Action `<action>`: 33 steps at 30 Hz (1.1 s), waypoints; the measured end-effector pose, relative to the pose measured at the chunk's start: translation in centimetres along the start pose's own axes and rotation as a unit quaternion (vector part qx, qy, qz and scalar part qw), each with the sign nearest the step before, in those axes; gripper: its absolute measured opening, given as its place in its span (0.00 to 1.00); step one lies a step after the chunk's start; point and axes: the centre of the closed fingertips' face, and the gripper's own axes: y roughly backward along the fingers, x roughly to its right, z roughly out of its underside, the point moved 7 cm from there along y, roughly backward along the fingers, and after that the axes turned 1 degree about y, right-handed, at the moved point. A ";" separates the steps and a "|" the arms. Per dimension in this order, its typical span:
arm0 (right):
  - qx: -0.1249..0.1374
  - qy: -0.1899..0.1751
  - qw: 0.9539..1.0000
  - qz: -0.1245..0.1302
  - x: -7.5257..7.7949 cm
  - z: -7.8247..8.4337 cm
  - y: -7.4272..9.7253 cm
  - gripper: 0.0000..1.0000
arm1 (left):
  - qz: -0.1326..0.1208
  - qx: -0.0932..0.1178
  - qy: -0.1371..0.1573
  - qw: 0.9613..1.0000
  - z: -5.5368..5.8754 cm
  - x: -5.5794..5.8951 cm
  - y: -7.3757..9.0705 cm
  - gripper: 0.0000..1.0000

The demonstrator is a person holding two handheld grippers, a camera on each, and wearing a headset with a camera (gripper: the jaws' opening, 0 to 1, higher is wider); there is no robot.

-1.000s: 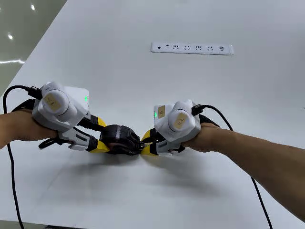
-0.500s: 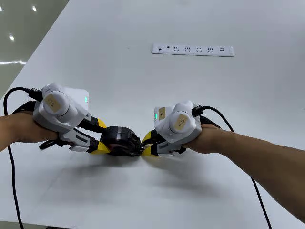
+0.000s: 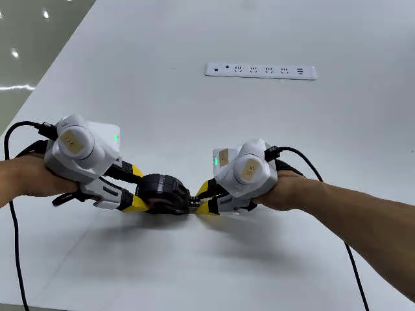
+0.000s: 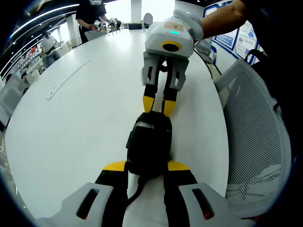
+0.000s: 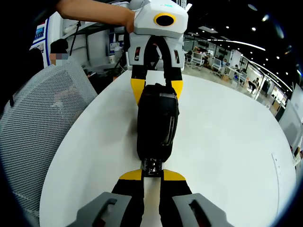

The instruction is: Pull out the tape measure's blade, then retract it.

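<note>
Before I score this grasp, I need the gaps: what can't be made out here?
Head view: sides of the tape measure, covered by jaws of the left gripper.
Head view: blade hook, hidden between jaws of the right gripper.
Head view: markings on the power strip, too small.

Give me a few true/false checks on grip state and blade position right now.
1. The left gripper is shut on the tape measure. True.
2. The blade is drawn far out across the table. False: just the blade tip sticks out at the case mouth.
3. The right gripper is open, clear of the tape. False: it is shut on the blade tip.
4. The power strip lies beyond both grippers, apart from them. True.
</note>
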 end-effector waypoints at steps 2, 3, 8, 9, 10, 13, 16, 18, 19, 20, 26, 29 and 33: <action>0.000 0.001 1.000 0.000 0.0 0.1 0.1 0.07 | 0.000 0.000 0.000 1.000 0.0 0.0 0.0 0.23; 0.000 0.001 1.000 0.000 0.0 0.1 0.1 0.07 | 0.000 -0.001 0.001 1.000 0.0 0.0 0.0 0.23; -0.001 0.002 1.000 0.000 -0.1 0.3 0.2 0.07 | 0.000 0.000 0.003 1.000 0.0 0.1 0.0 0.23; -0.001 0.002 1.000 0.000 -0.1 0.3 0.3 0.07 | 0.001 0.000 0.003 1.000 0.0 0.1 0.0 0.23; -0.002 0.003 1.000 0.001 -0.1 0.3 0.3 0.07 | 0.001 0.000 0.004 1.000 0.0 0.1 0.0 0.23; -0.003 0.004 1.000 0.001 -0.1 0.5 0.4 0.07 | 0.001 0.000 0.007 1.000 0.0 0.1 -0.1 0.23; -0.003 0.004 1.000 0.002 -0.2 0.6 0.6 0.07 | 0.001 0.001 0.010 1.000 0.0 0.0 -0.1 0.23; -0.003 0.005 1.000 0.001 -0.2 0.7 0.7 0.07 | 0.001 0.002 0.012 1.000 0.0 0.0 -0.1 0.23; -0.003 0.006 1.000 0.001 -0.2 0.7 0.8 0.07 | 0.001 0.001 0.013 1.000 0.0 0.0 -0.1 0.23; -0.003 0.006 1.000 0.001 -0.2 0.8 0.9 0.07 | 0.002 0.001 0.014 1.000 0.0 0.0 -0.1 0.23; -0.007 0.007 1.000 0.003 -0.3 1.1 1.2 0.07 | 0.002 0.001 0.017 1.000 0.0 0.1 -0.1 0.23; -0.009 0.007 1.000 0.004 -0.3 1.3 1.4 0.07 | 0.002 0.002 0.020 1.000 0.0 0.1 -0.2 0.23; -0.010 0.006 1.000 0.004 -0.4 1.5 1.7 0.07 | 0.001 0.002 0.022 1.000 0.1 0.1 -0.2 0.23</action>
